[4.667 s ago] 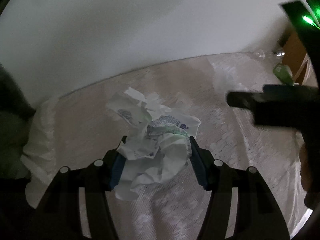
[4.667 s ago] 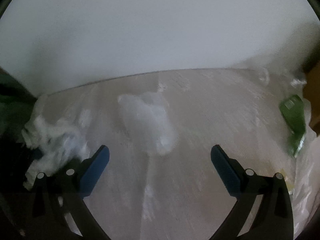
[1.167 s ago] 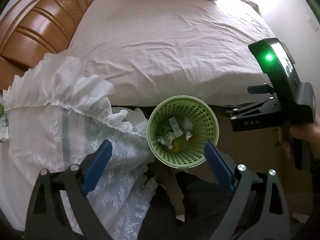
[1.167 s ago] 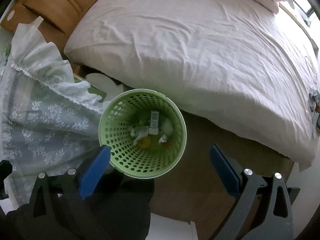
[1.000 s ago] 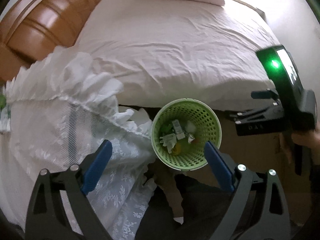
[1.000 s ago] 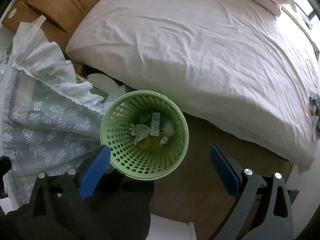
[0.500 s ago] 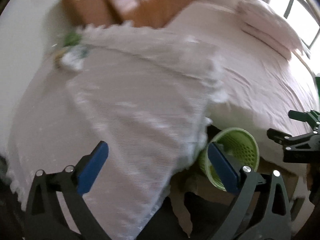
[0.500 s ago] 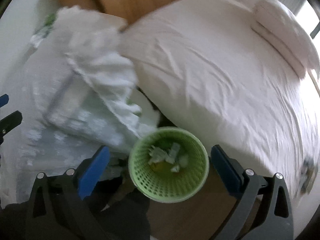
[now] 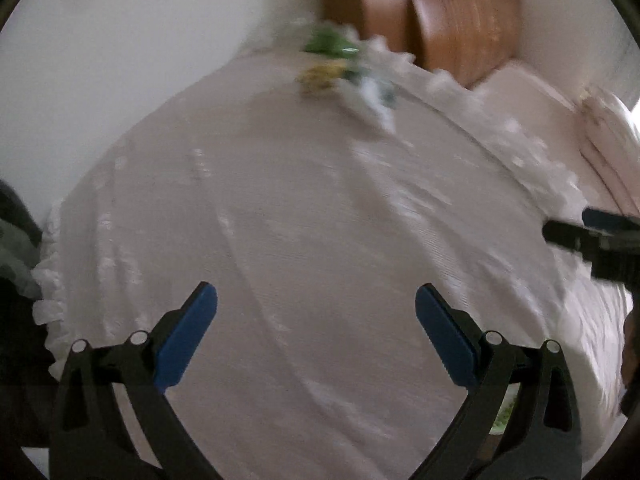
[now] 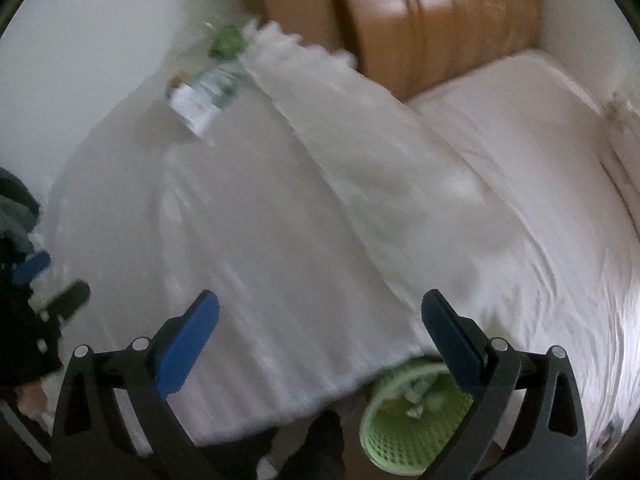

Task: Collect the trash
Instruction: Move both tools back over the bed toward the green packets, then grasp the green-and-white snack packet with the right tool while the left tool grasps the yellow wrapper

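Note:
Blurred trash lies at the far end of the lace-covered table [image 9: 304, 240]: a green, yellow and white heap [image 9: 344, 68]. The right wrist view shows it as a clear plastic bottle with a white label [image 10: 204, 96] and a green piece [image 10: 226, 42]. My left gripper [image 9: 316, 300] hangs open over the near part of the cloth with nothing between its blue pads. My right gripper [image 10: 320, 304] is open too, and nothing is between its pads. The green mesh basket [image 10: 416, 420], with crumpled scraps inside, stands below the table's edge near the right fingertip.
A bed with a pale sheet [image 10: 540, 208] runs along the right, with a brown wooden headboard [image 10: 432, 12] behind it. A white wall backs the table. The other gripper's black body [image 9: 596, 244] shows at the right edge of the left wrist view.
Both views have swung away from the green basket and up onto the table. The basket has dropped to the bottom of the right wrist view. Both grippers stay open and hold nothing.

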Available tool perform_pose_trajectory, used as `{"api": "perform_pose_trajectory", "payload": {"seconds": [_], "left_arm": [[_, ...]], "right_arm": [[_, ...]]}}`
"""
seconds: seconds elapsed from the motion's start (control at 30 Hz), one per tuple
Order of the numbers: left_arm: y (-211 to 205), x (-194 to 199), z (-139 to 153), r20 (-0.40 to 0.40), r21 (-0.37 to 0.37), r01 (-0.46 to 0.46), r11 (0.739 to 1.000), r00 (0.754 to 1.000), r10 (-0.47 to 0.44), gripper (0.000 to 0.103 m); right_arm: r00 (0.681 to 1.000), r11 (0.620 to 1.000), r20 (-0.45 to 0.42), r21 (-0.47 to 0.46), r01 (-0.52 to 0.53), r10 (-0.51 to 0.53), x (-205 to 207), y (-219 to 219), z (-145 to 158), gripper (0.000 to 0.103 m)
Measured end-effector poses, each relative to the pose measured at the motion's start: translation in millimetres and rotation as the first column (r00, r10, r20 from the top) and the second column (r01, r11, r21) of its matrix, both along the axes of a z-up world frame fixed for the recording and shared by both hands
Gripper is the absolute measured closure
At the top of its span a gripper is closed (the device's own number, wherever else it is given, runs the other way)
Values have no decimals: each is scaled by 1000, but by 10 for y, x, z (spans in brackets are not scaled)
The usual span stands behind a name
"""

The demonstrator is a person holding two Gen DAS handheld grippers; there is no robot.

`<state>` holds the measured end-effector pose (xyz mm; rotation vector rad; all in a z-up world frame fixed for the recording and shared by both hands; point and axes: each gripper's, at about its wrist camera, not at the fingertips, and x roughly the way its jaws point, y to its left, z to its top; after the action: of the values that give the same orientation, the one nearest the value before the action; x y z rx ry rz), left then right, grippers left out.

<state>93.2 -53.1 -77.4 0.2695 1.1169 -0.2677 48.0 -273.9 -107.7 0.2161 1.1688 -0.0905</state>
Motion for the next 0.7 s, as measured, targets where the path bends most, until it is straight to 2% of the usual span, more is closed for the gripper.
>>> {"api": "perform_pose_trajectory", "payload": {"seconds": [0.1,0.27,0.33,0.43,0.57,0.63,0.7], "left_arm": [[153,147,-36,19,1,5,1000,1000,-5,8],[309,330,-107,23,-14,1,1000,1000,0,8],[390,414,-140,8,-42,-12,999,1000,12,8],[483,473,-155,7,-62,-23,998,1000,23,8],[564,526,-153,29,-54,-16,998,999,18,8],[588,554,-165,39,-45,-13,999,999,14,8],[625,588,-176,37,-49,-15,999,999,17,8]], "right_arm": [[999,1000,32,19,-1,0,479,238,31,3],[995,993,65,90,71,-77,1212,453,-19,3],[992,992,66,76,98,-104,1440,515,-58,3],[991,992,49,3,128,-128,1843,641,-163,4],[988,989,-28,16,150,-149,2125,632,-362,20],[989,990,-41,21,142,-141,2171,627,-383,35],[990,989,-39,45,139,-137,2173,618,-395,40]]}}
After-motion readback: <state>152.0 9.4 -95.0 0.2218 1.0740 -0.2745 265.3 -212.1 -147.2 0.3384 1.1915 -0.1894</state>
